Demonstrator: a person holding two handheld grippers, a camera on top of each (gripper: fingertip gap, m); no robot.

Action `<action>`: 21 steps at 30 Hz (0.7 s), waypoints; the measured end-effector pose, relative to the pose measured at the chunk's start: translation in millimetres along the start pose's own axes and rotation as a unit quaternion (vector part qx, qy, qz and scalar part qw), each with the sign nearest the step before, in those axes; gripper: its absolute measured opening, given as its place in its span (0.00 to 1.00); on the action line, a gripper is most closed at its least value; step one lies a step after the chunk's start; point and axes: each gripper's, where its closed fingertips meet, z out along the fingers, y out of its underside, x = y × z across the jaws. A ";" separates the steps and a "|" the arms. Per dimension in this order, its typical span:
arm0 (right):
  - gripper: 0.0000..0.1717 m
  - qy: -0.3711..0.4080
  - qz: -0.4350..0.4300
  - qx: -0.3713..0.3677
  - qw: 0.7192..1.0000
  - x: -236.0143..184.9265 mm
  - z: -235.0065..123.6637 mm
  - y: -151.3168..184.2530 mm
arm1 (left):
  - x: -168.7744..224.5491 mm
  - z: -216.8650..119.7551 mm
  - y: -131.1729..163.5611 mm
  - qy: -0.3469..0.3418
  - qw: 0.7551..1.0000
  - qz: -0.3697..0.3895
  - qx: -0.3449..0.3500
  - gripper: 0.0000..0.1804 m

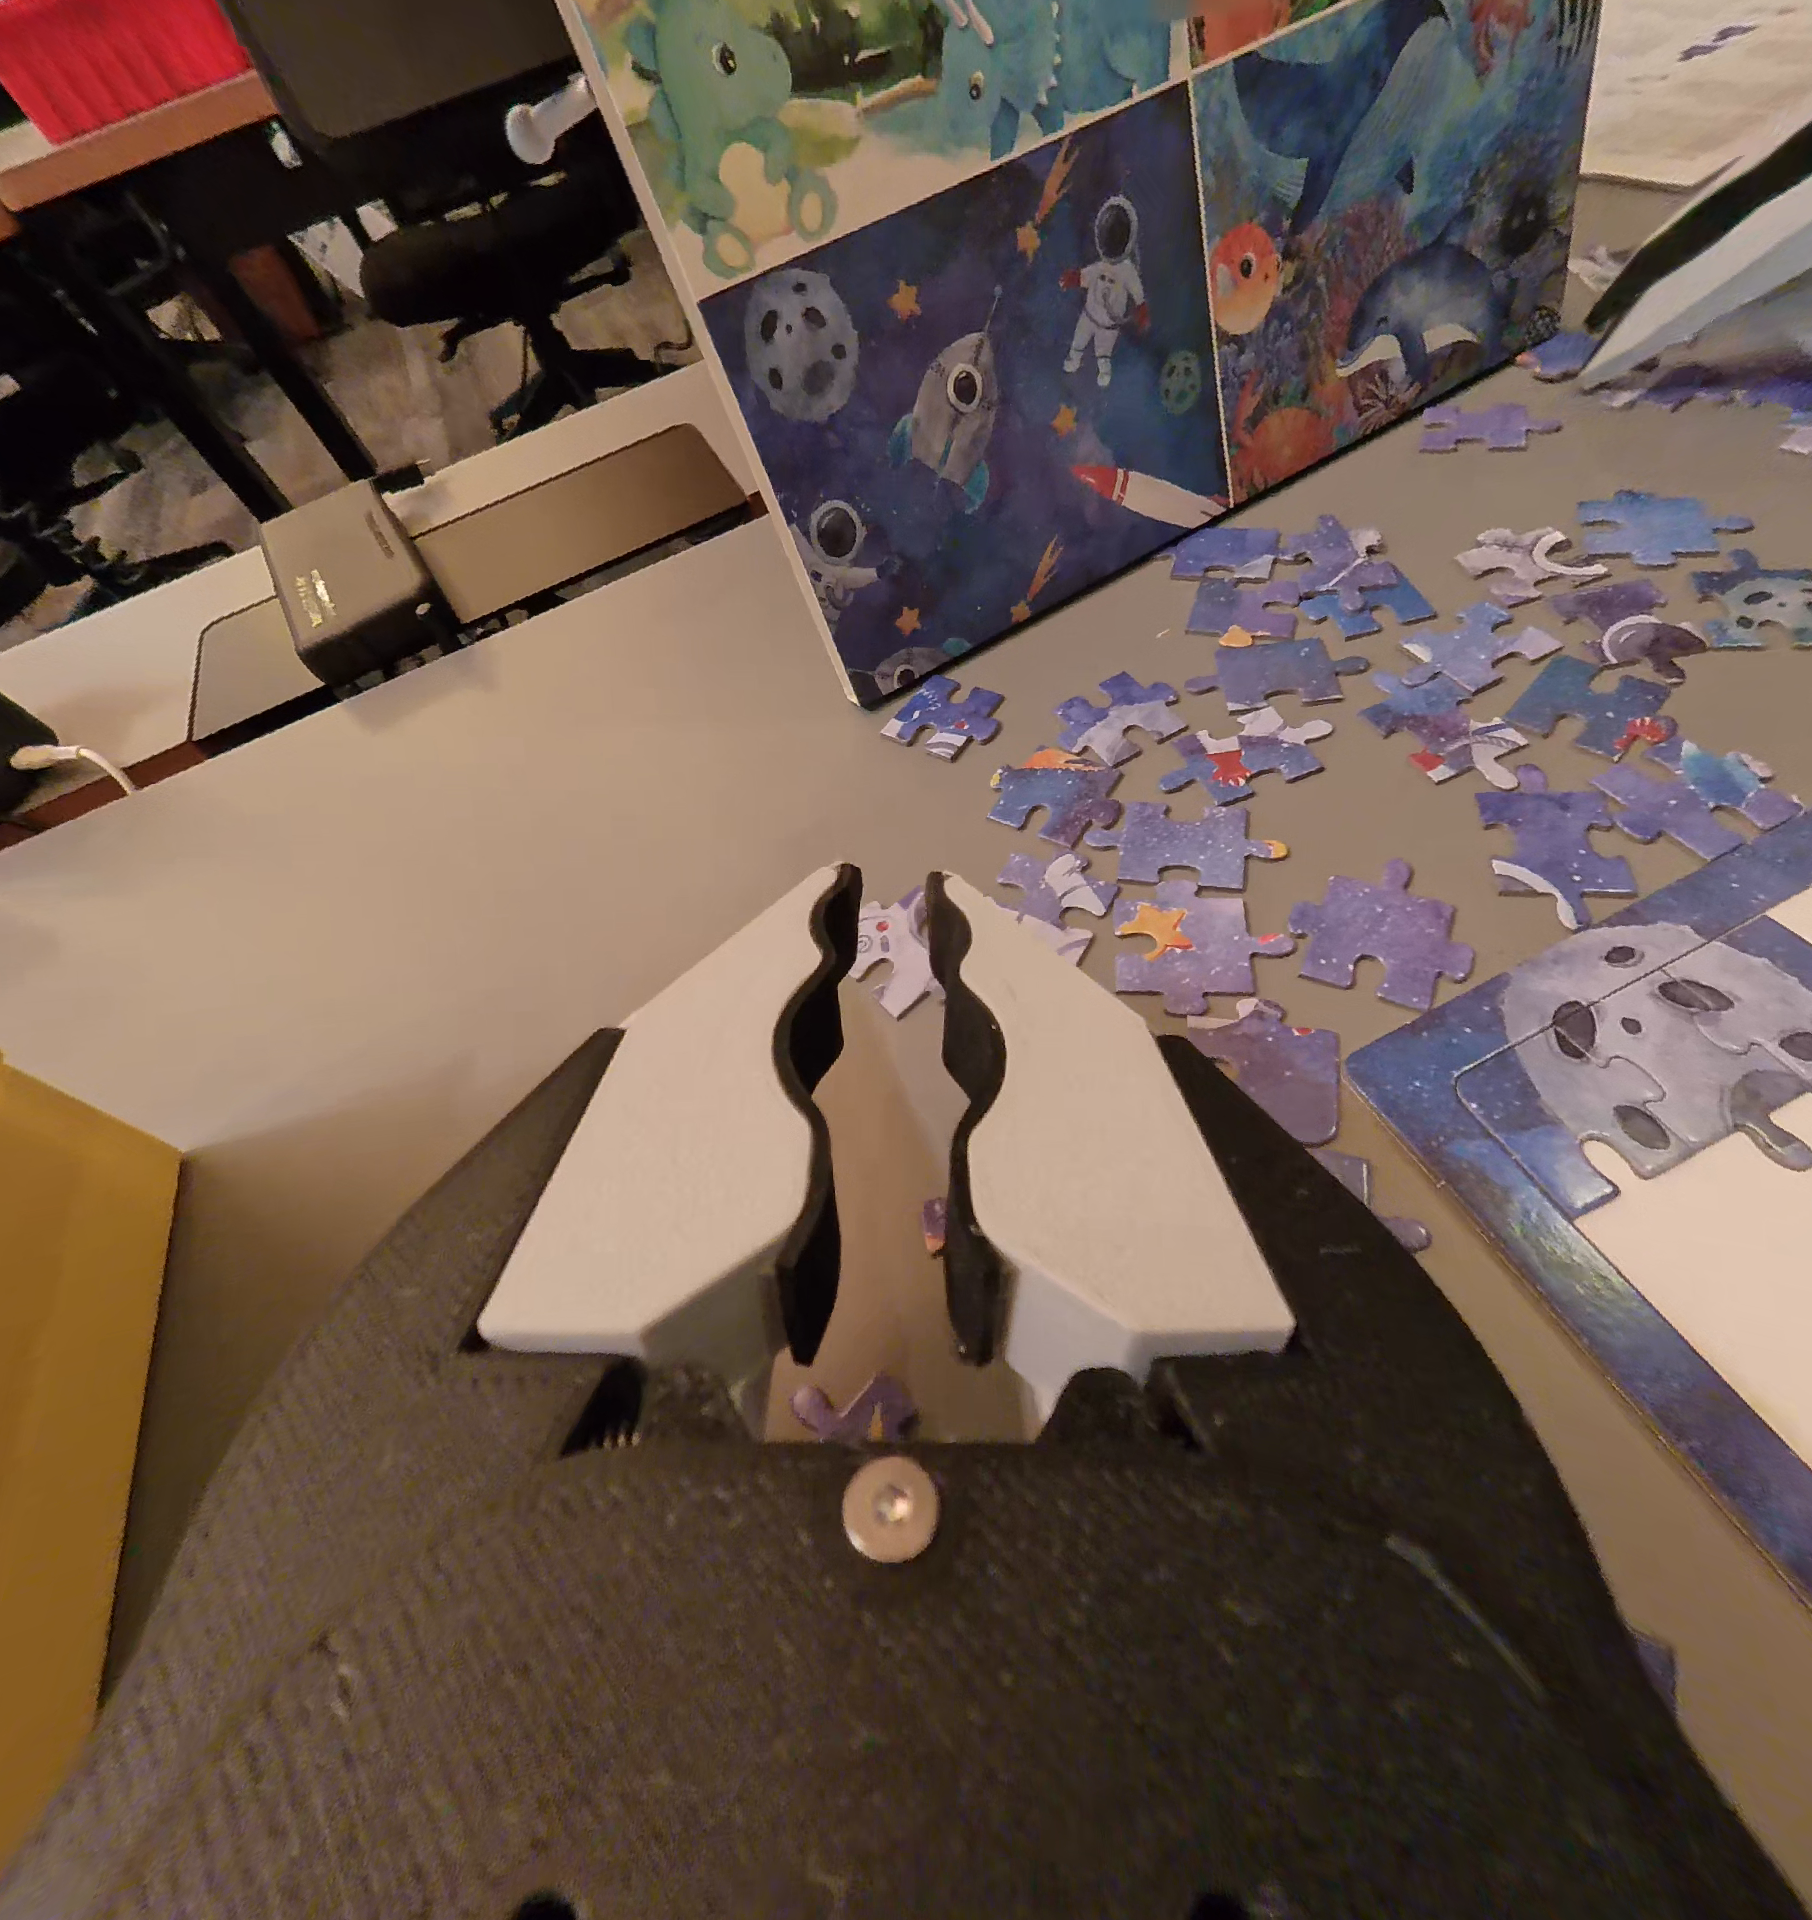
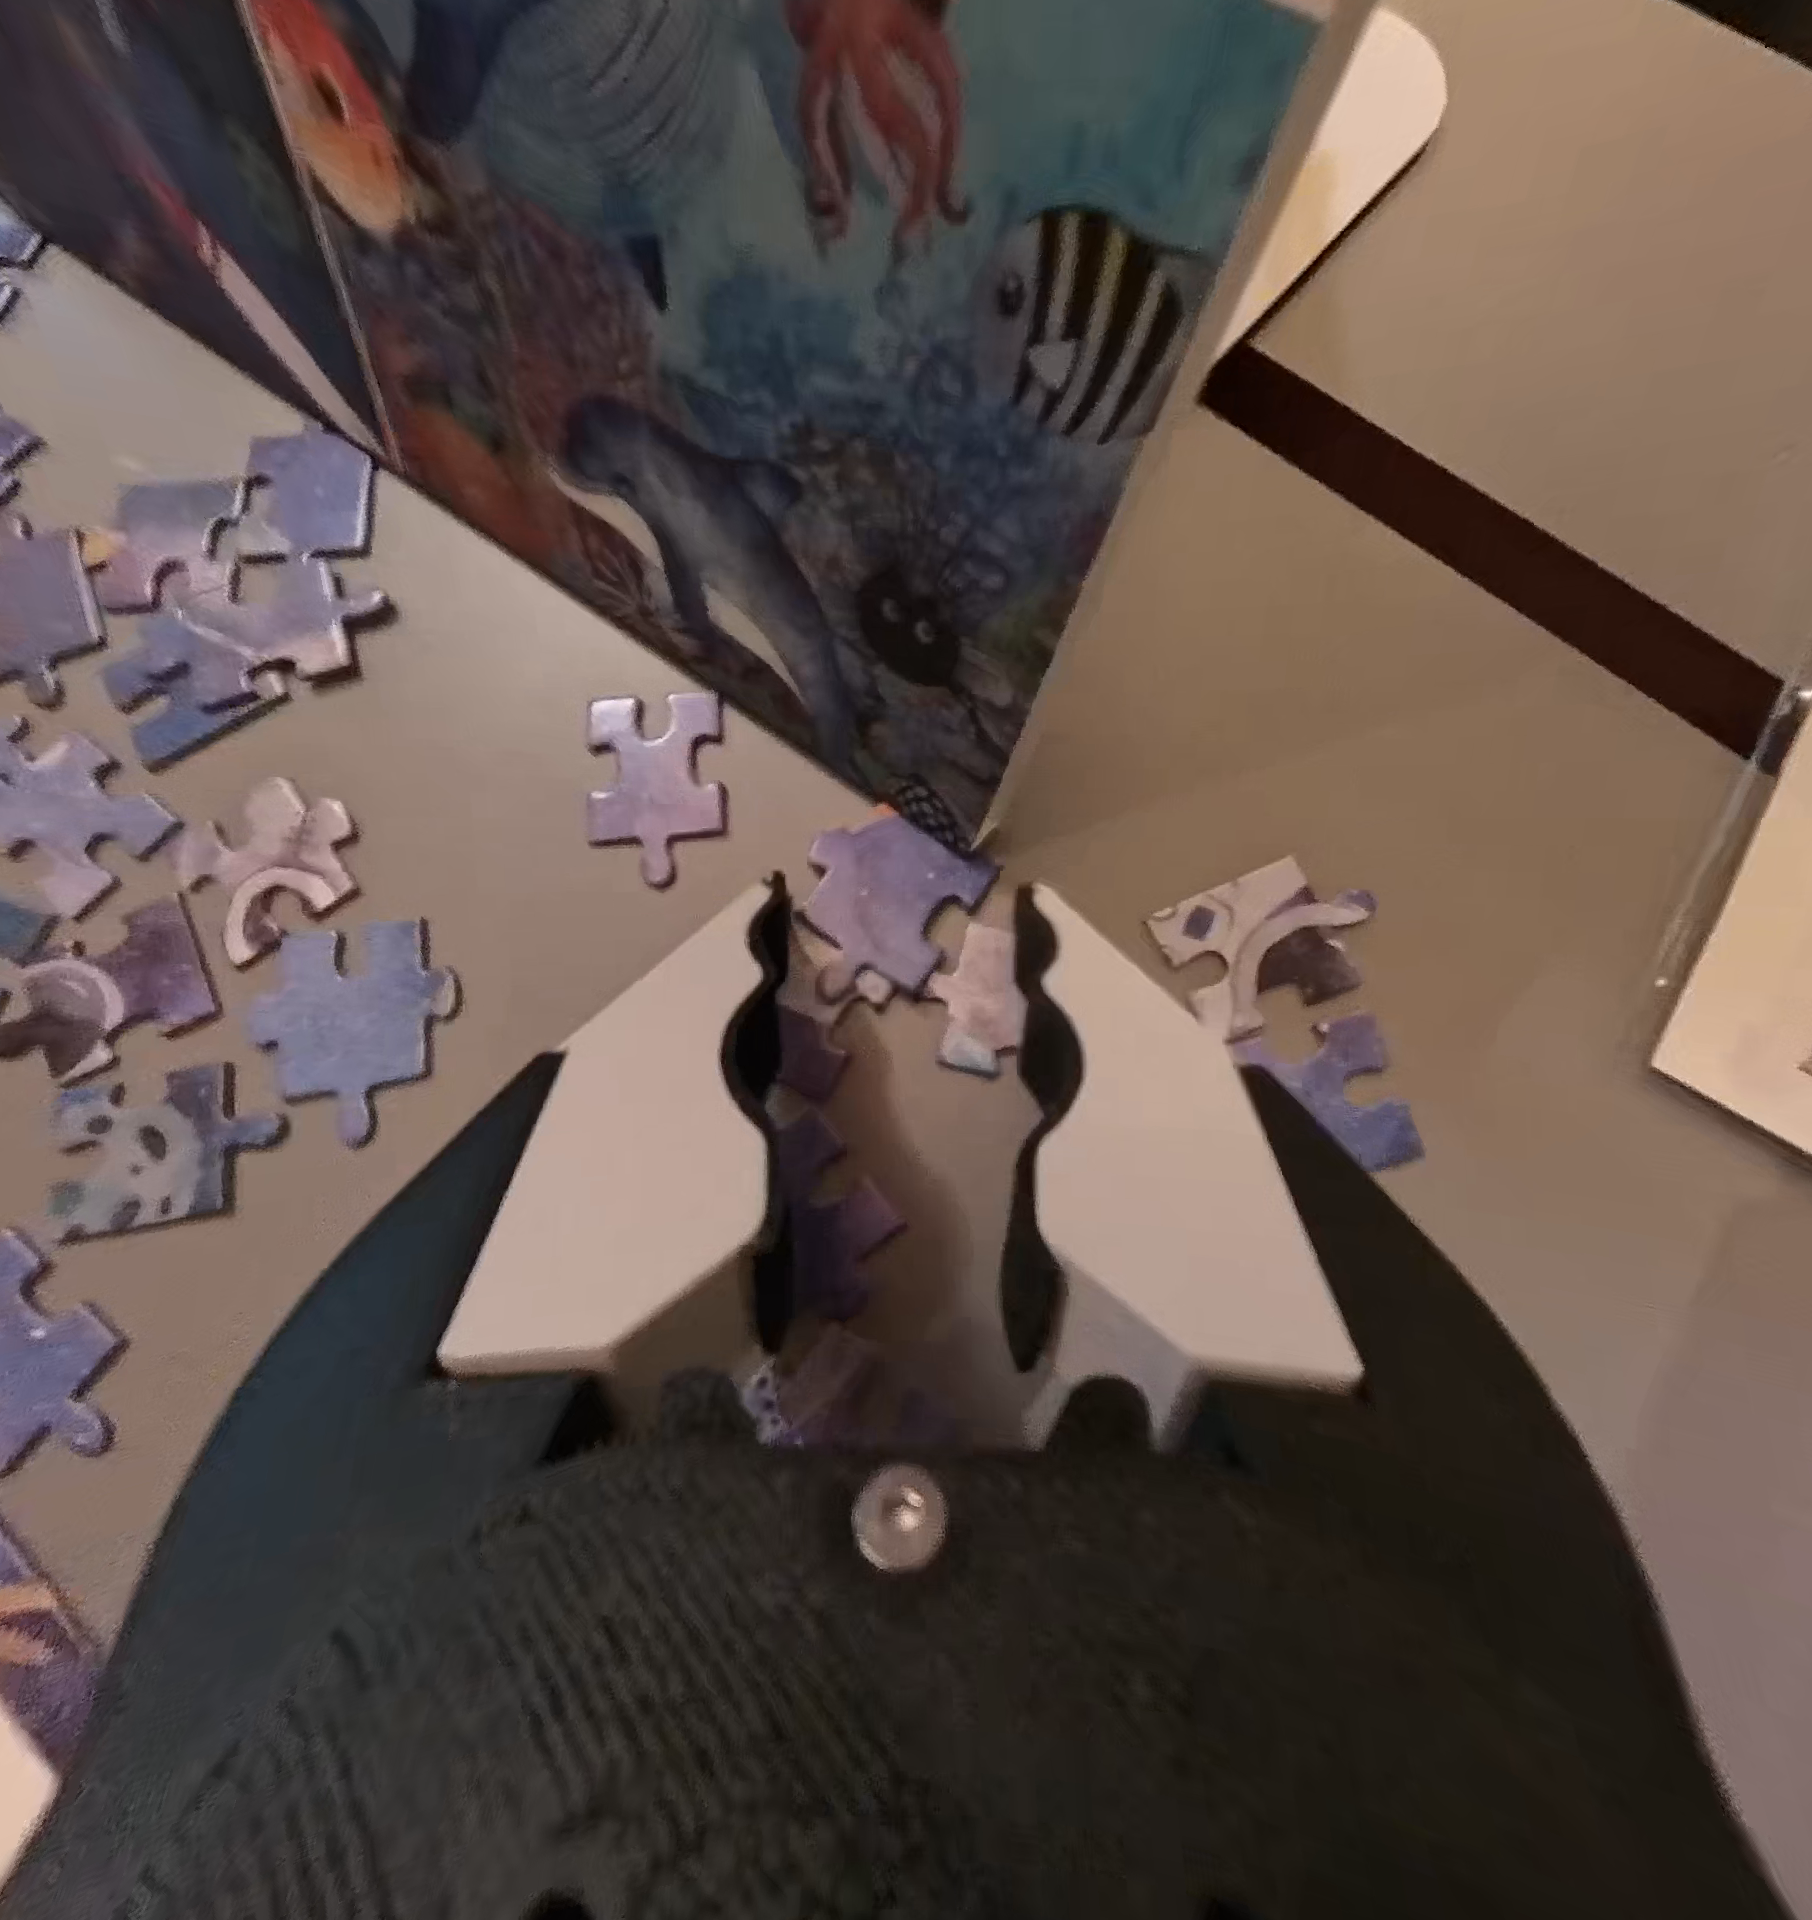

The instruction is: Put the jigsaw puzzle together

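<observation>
My left gripper (image 1: 894, 883) hovers low over the grey table (image 1: 466, 935) with its jaws a little apart and nothing between the pads. A white astronaut puzzle piece (image 1: 897, 961) lies on the table just beyond its tips. Several loose purple pieces (image 1: 1193, 847) are scattered to its right. My right gripper (image 2: 897, 894) is open over the table by the corner of the upright picture box (image 2: 777, 416). A purple piece (image 2: 886, 914) and a pale piece (image 2: 985, 997) lie between its fingers, and neither pad presses on them.
The picture box (image 1: 1089, 312) stands at the back. A partly filled puzzle board (image 1: 1504, 1091) lies at the right of the left wrist view. A yellow object (image 1: 29, 1351) sits at the left. A sleeved paper sheet (image 2: 1795, 987) lies right of the right gripper. More pieces (image 2: 341, 1018) lie to its left. The left gripper's tips are roughly 35 centimetres from the right gripper's. From the left gripper's tips to the yellow object (image 1: 29, 1351) is close to 20 centimetres.
</observation>
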 end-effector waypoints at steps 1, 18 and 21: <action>0.20 -0.006 -0.001 0.000 1.000 -3.1 -1.8 1.7 | 0.8 0.0 -0.4 0.000 1.000 0.002 0.000 0.06; 0.12 -0.076 -0.017 0.050 0.996 -70.6 -50.4 14.0 | -2.3 -7.4 -11.4 -0.008 0.999 -0.007 0.030 0.05; 0.12 -0.057 -0.033 0.026 0.997 -78.7 -48.9 28.7 | -1.0 -7.2 -11.7 -0.008 0.999 -0.005 0.031 0.05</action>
